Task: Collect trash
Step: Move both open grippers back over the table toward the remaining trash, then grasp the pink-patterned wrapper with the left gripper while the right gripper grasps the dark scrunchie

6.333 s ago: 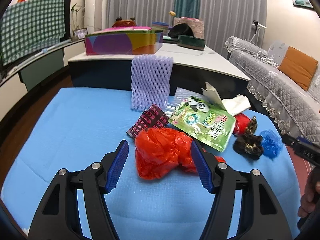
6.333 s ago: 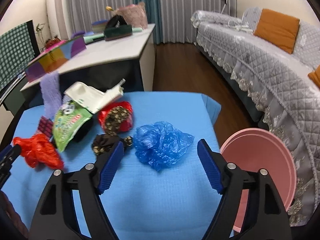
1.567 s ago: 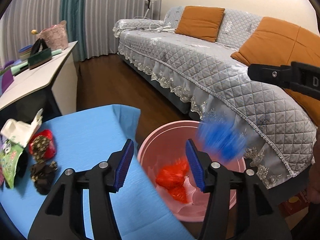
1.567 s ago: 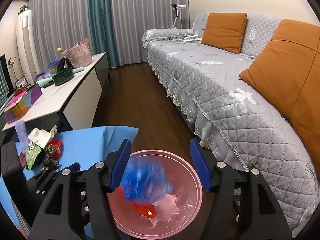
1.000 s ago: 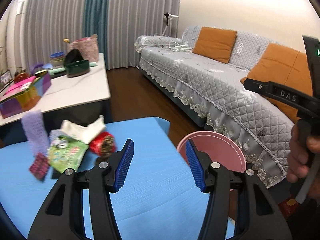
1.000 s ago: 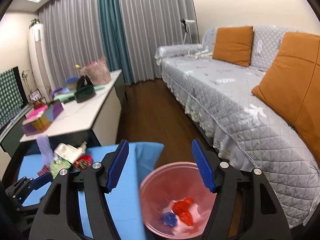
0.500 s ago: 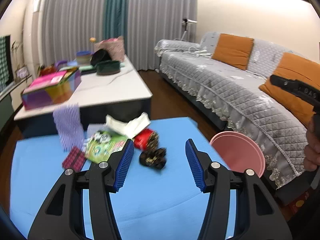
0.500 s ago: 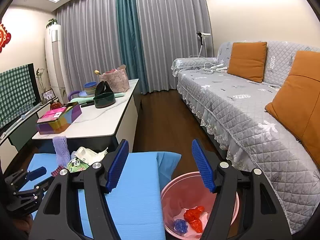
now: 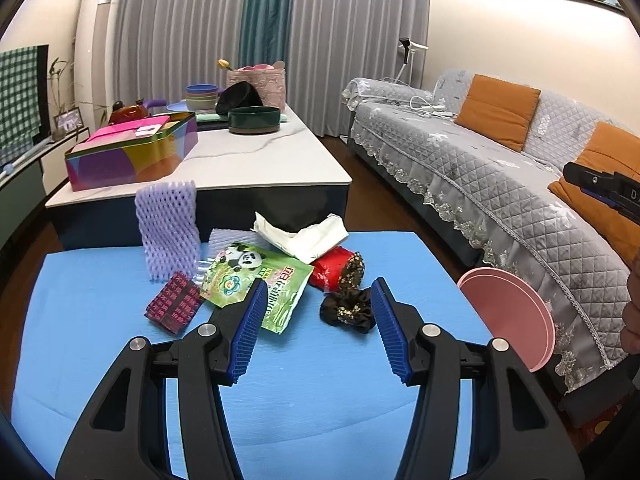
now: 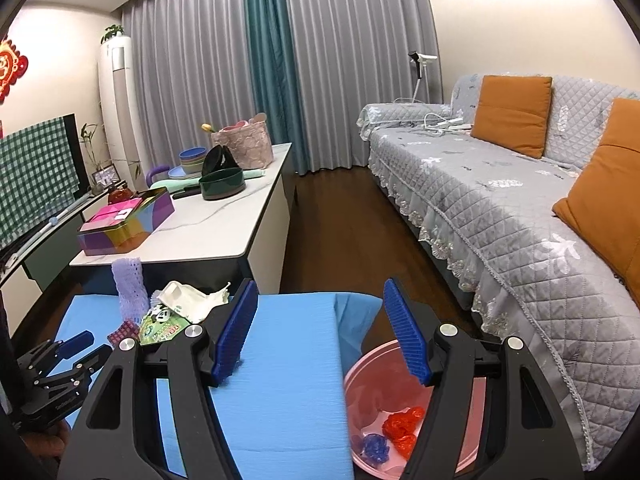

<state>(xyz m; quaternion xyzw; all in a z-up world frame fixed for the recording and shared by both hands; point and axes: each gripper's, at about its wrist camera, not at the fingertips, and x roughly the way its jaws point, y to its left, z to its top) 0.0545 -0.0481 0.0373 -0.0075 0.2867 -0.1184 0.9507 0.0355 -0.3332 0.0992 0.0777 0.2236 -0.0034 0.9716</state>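
- Left claw [image 9: 318,330] wide open, holding nothing, low centre frame over blue table [image 9: 100,320].
- Right claw [image 10: 318,332] wide open, nothing held, above pink bin [image 10: 372,376] at lower right.
- Trash: black scrunchie [image 9: 347,310], green packet [image 9: 256,276], mid-frame.
- Risk: the flat packet could slip the pads.

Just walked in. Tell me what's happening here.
A person with a gripper in each hand is clearing trash off the blue table into the pink bin. A red bag and a blue bag lie in the bin. Both grippers are open and empty. The left gripper points at the remaining pile: a black crumpled wrapper, a green panda packet, a red wrapper. The right gripper hovers above the bin's edge.
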